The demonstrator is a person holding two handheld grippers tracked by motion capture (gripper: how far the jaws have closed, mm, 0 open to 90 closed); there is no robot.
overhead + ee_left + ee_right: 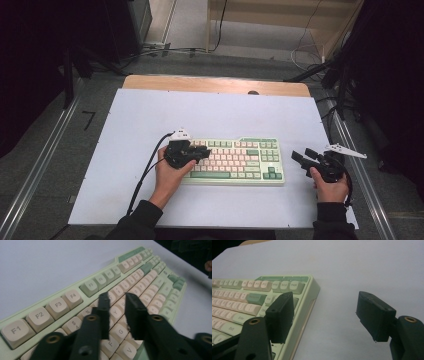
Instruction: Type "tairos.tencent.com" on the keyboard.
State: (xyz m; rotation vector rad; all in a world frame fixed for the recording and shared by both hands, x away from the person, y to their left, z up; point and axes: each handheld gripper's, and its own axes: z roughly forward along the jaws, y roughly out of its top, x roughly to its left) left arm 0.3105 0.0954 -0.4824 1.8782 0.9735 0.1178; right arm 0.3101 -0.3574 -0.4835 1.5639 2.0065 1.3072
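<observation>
A pale green keyboard (235, 160) with cream and green keys lies on the white mat, near its front middle. My left gripper (204, 152) hangs over the keyboard's left part, jaws pointing right. In the left gripper view the keyboard (150, 272) runs away to the upper right, and the left gripper (117, 297) stands just above the letter keys with a narrow gap between its jaws and nothing in it. My right gripper (302, 153) sits off the keyboard's right end. In the right gripper view this gripper (325, 300) is wide open beside the keyboard's (262, 285) right edge.
The white mat (210, 110) covers most of the wooden table (215, 84), whose far edge shows behind it. Black cables (145, 170) trail from the left gripper toward the front. Metal rails (40, 165) run along both sides of the table.
</observation>
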